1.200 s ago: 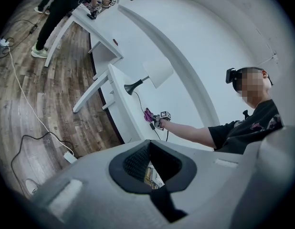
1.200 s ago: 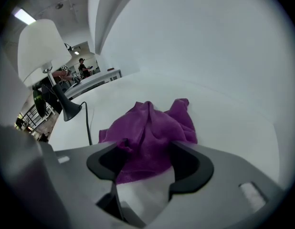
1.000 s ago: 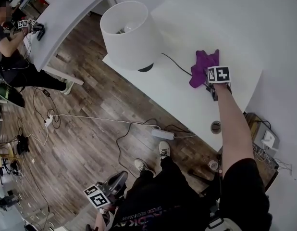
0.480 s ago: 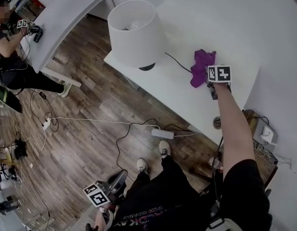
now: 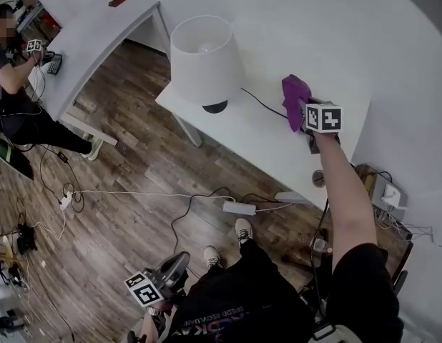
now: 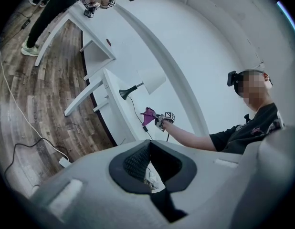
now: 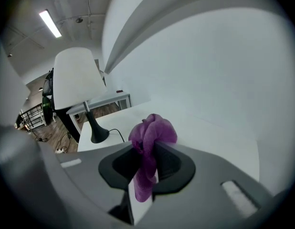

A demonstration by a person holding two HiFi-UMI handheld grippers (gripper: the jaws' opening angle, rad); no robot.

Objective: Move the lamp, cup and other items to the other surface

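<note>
A purple cloth (image 5: 294, 95) hangs bunched above the white table (image 5: 264, 148), clear of its top. My right gripper (image 5: 304, 113) is shut on it; its jaws have just been closing with the cloth between them. In the right gripper view the cloth (image 7: 152, 132) bulges over the right gripper (image 7: 146, 149) and a strip dangles below. The white-shaded lamp (image 5: 204, 59) stands on the table's left corner, its black cord running toward the cloth. My left gripper (image 5: 179, 261) hangs low by my legs, far from the table, pads together and empty (image 6: 148, 144).
A second white table (image 5: 92, 34) stands at the upper left, where another person (image 5: 13, 70) works with grippers. A power strip (image 5: 239, 208) and loose cables lie on the wooden floor between the tables. A white wall backs the table.
The right gripper has risen with the purple cloth, which lay on the table before and now hangs off it. The left gripper has hardly shifted.
</note>
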